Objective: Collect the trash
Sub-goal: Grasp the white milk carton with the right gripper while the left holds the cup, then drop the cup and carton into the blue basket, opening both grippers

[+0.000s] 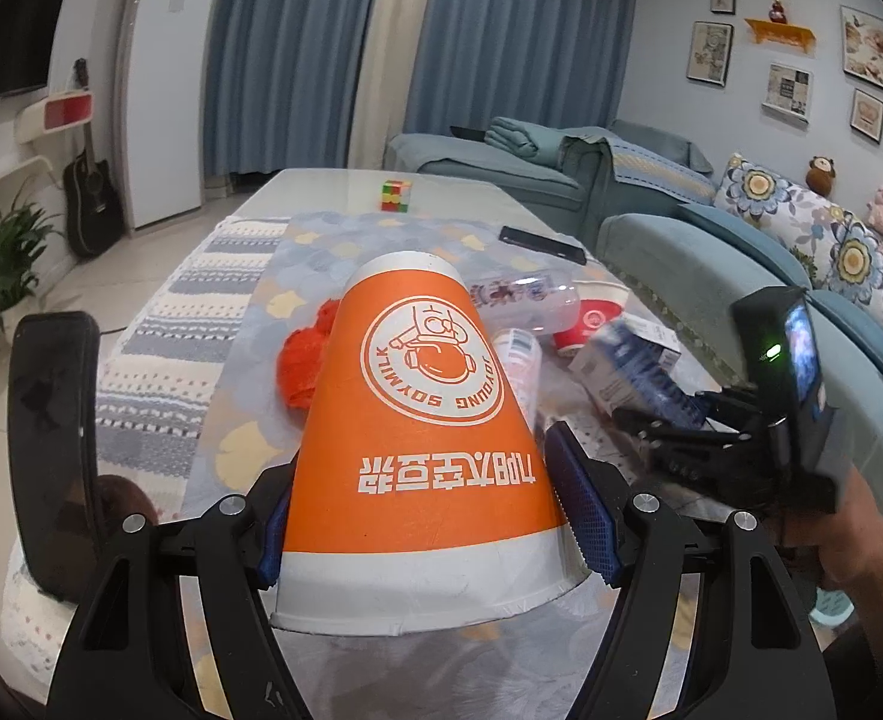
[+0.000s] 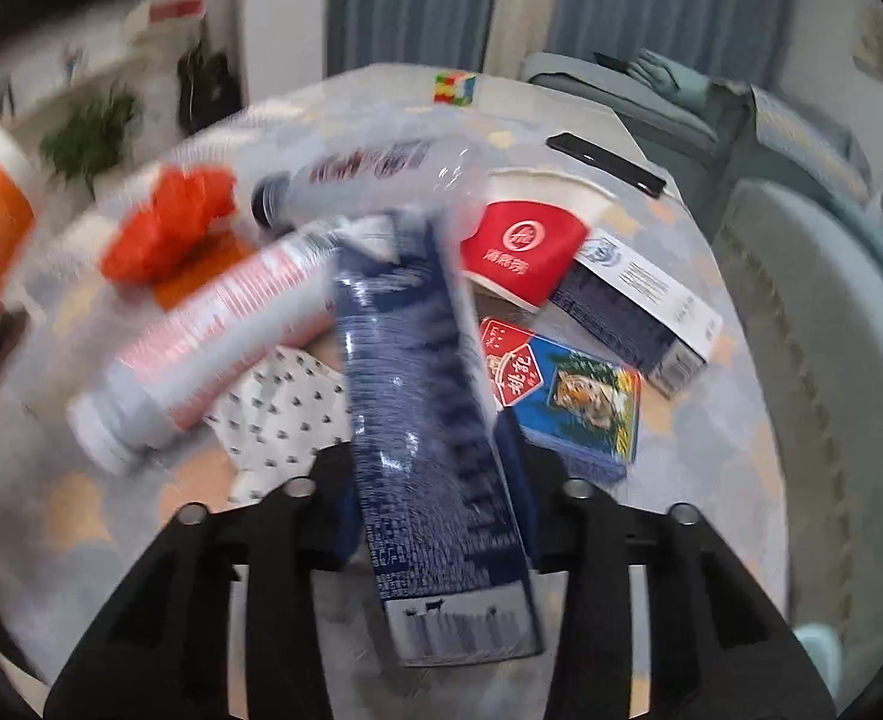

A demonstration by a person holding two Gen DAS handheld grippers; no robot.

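Left gripper (image 1: 426,534) clamped on the orange paper cup (image 1: 423,420), pads on both walls near the rim, cup base toward 12 o'clock; right gripper (image 2: 435,516) closed on the dark blue carton (image 2: 423,396), which runs between its jaws toward 12 o'clock above the table (image 2: 741,480). Other trash lies on the table beyond the carton: plastic bottle (image 2: 201,324) at 10 o'clock, red paper cup (image 2: 525,252) and snack box (image 2: 567,396) at 1 to 2 o'clock. Judged light and likely empty, both held pieces crush easily; the carton is stiffest across its narrow faces, so a mid-body hold suits it.
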